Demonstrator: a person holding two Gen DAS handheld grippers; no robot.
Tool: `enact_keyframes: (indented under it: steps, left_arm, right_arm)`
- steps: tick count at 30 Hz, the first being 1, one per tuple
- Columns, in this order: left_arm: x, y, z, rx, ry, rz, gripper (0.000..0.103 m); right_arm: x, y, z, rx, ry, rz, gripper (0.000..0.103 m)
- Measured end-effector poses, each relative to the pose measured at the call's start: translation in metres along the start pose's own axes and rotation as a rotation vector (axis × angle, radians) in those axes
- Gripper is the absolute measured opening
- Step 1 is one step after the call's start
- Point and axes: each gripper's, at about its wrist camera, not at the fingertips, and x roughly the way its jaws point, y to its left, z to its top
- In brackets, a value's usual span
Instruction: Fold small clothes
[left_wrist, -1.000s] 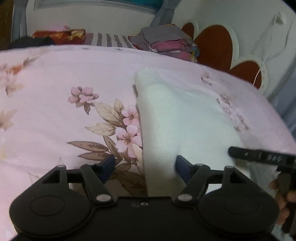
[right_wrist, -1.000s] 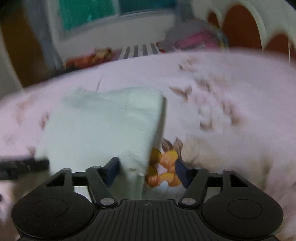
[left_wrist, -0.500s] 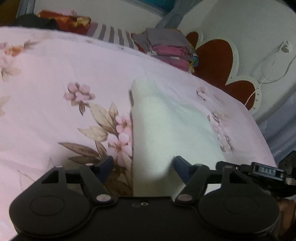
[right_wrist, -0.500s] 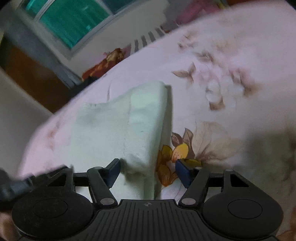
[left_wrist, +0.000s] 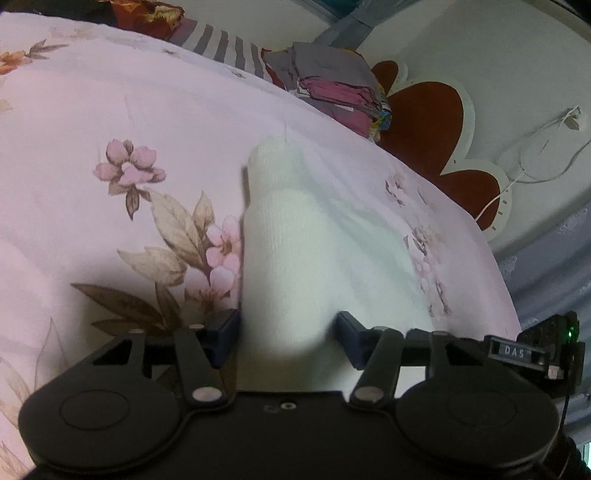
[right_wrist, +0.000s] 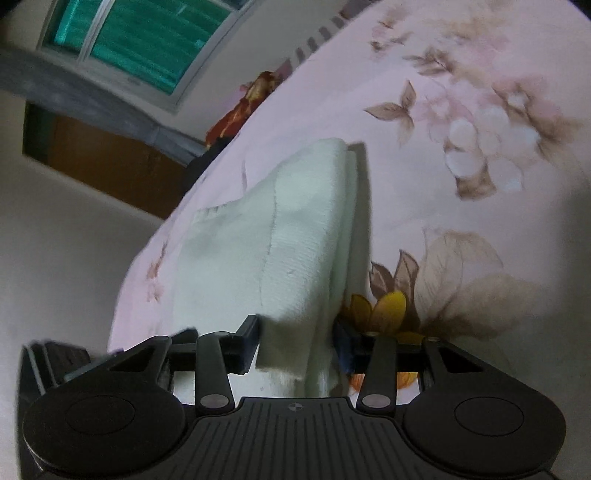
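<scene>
A small white garment (left_wrist: 295, 251) lies folded on the pink floral bedspread (left_wrist: 110, 122). My left gripper (left_wrist: 288, 332) stands open with the garment's near left edge between its blue pads, the cloth raised into a rounded fold. In the right wrist view the same garment (right_wrist: 295, 229) shows its layered right edge. My right gripper (right_wrist: 295, 343) is open with that near corner between its pads. The right gripper's body (left_wrist: 532, 350) shows at the lower right of the left wrist view.
A stack of folded clothes (left_wrist: 332, 85) and a striped pillow (left_wrist: 218, 44) lie at the bed's far side. A red and white headboard (left_wrist: 436, 122) stands at the right. A window (right_wrist: 140, 40) and a dark wooden door (right_wrist: 99, 151) are beyond the bed.
Both grippers tilted and moved in closer around the garment's near edge. The cloth has bunched and risen between the fingers. The right view rolled strongly to the side.
</scene>
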Motion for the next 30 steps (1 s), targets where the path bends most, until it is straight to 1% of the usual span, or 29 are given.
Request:
enact_keyframes:
  steps: [3,4,6,8,9,13,15,19,25,30]
  left_arm:
    - [0.005,-0.006,-0.001,0.024,-0.005,0.033,0.054]
    - [0.007,-0.010,-0.001,0.039,-0.011,0.046,0.053]
    - [0.011,-0.021,0.000,0.082,-0.019,0.091,0.046]
    - [0.009,-0.032,0.002,0.128,-0.031,0.123,0.039]
    - [0.008,-0.038,0.002,0.157,-0.035,0.140,0.037]
    - [0.003,-0.054,0.000,0.236,-0.050,0.179,0.034]
    - [-0.001,-0.057,-0.001,0.251,-0.057,0.181,0.034]
    - [-0.008,-0.059,-0.002,0.268,-0.065,0.176,0.034]
    - [-0.021,-0.057,0.000,0.285,-0.076,0.143,0.034]
    - [-0.045,-0.043,0.002,0.296,-0.091,0.109,0.034]
  right_arm:
    - [0.000,-0.003,-0.001,-0.012,-0.008,0.010,0.044]
    - [0.001,-0.001,-0.002,-0.029,-0.010,0.000,0.044]
    - [0.007,0.017,-0.004,-0.122,-0.013,-0.064,0.043]
    - [0.013,0.035,-0.009,-0.221,-0.018,-0.129,0.038]
    - [0.014,0.041,-0.011,-0.251,-0.025,-0.147,0.035]
    - [0.011,0.049,-0.016,-0.278,-0.047,-0.167,0.030]
    - [0.008,0.051,-0.023,-0.276,-0.057,-0.165,0.029]
    - [0.007,0.054,-0.023,-0.277,-0.071,-0.170,0.029]
    - [0.005,0.079,-0.019,-0.313,-0.100,-0.194,0.029]
    - [0.003,0.105,-0.029,-0.337,-0.130,-0.214,0.029]
